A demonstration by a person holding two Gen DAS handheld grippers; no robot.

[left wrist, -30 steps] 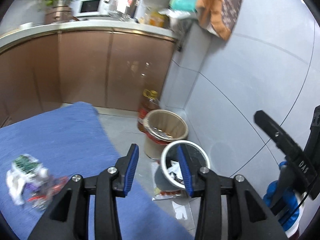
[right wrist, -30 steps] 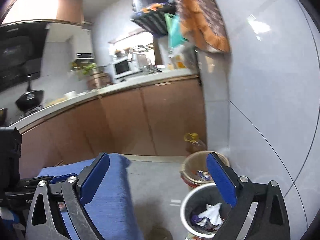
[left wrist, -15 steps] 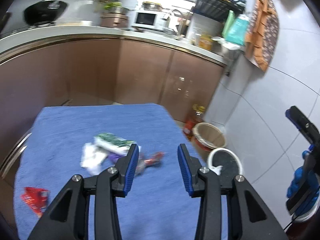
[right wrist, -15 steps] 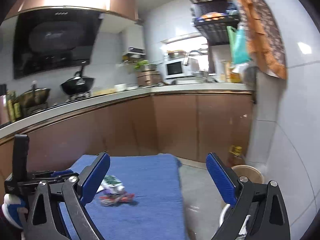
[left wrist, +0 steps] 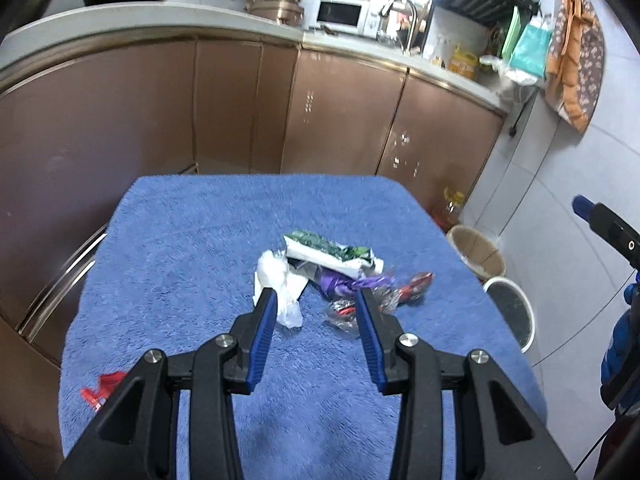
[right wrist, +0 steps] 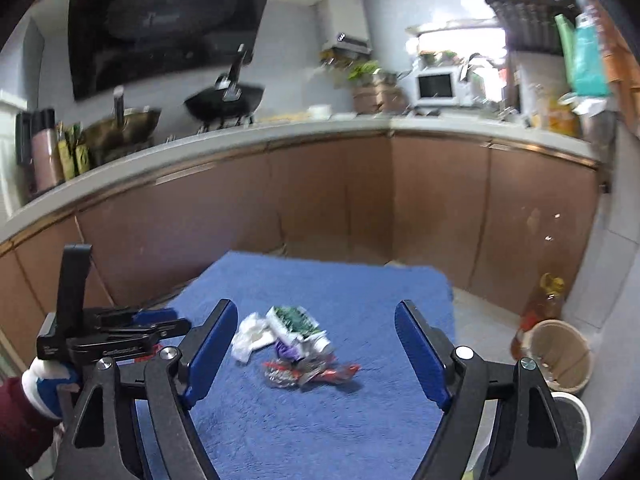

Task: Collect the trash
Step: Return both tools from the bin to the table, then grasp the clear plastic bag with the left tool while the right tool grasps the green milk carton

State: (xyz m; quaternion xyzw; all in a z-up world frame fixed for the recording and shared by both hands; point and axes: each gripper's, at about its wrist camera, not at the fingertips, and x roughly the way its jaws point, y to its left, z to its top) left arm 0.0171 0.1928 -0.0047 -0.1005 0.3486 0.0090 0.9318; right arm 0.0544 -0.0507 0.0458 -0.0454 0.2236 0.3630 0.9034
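Both grippers hang empty over the blue cloth (left wrist: 192, 248): the left gripper (left wrist: 316, 312) has its jaws parted, the right gripper (right wrist: 316, 344) is spread wide. Mid-cloth lies the trash pile (left wrist: 332, 272): a green-and-white packet, white plastic, a purple wrapper, red foil. A red scrap (left wrist: 102, 388) sits near the cloth's left front corner. Off the cloth's right edge, on the floor, stands the white bin (left wrist: 510, 312) beside a tan bin (left wrist: 476, 254). Judging by this, most of the collecting is left to do.
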